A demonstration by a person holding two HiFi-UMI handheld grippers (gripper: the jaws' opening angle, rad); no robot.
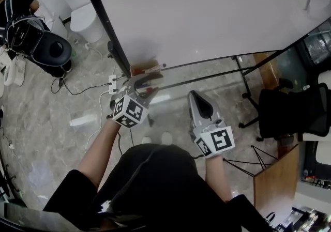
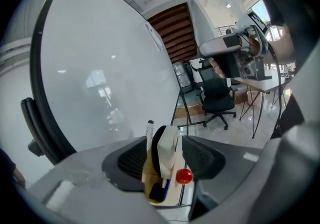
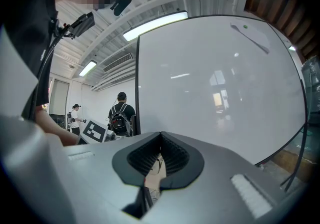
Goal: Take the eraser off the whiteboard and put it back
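- Your left tool (image 1: pixel 140 87), jaws wide around the unheld white block eraser (image 2: pixel 169 143) at the black-framed whiteboard (image 1: pixel 207 14)'s lower edge, could topple it on withdrawing.
- Your right tool (image 1: pixel 200 103): closed, empty.

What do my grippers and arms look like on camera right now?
The left gripper and right gripper are grey moulded shells with black ribbed pads. Each carries a white cube printed with black square markers. The person wears a black short-sleeved top.
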